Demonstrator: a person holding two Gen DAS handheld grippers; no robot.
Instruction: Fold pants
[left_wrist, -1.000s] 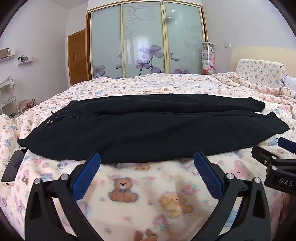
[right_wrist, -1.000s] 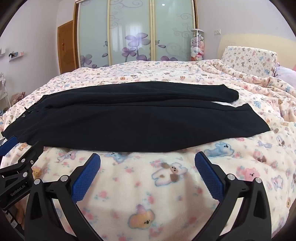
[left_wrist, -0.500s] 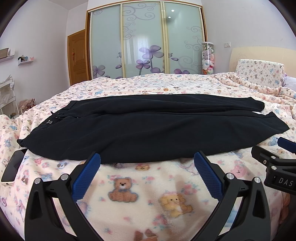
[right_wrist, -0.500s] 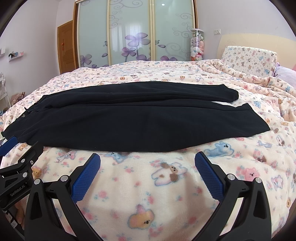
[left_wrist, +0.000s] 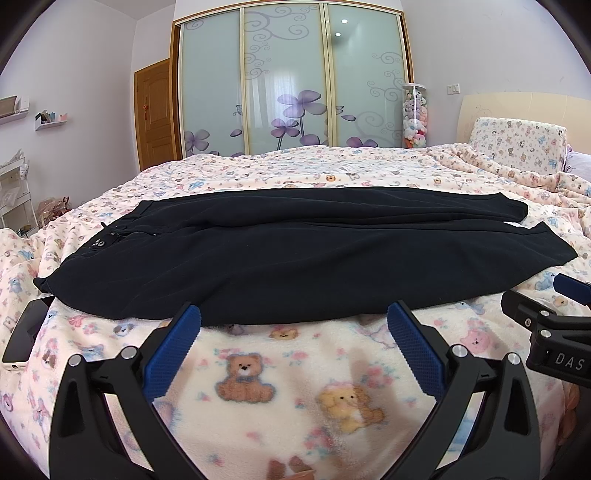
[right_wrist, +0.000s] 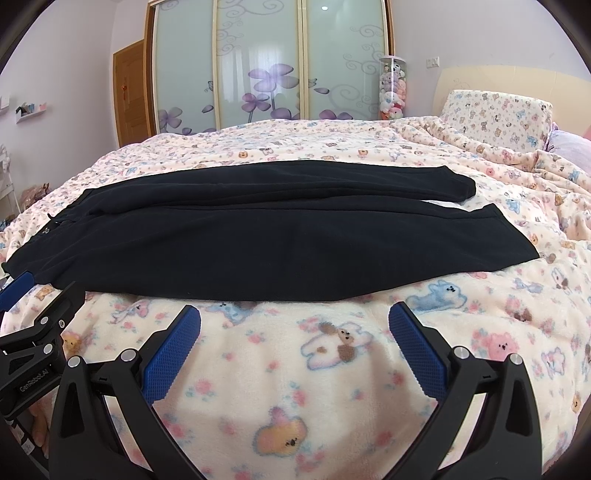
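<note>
Black pants (left_wrist: 295, 254) lie flat across the bed, waistband at the left, leg ends at the right, the two legs side by side. They also show in the right wrist view (right_wrist: 266, 240). My left gripper (left_wrist: 293, 321) is open and empty, just short of the pants' near edge. My right gripper (right_wrist: 294, 317) is open and empty, also a little short of the near edge. Each gripper shows at the side of the other's view.
The bed is covered by a pink bear-print blanket (left_wrist: 295, 387). A phone (left_wrist: 26, 332) lies at the left bed edge beside the waistband. A pillow (right_wrist: 495, 118) and headboard are at the far right. A sliding-door wardrobe (left_wrist: 288, 81) stands behind the bed.
</note>
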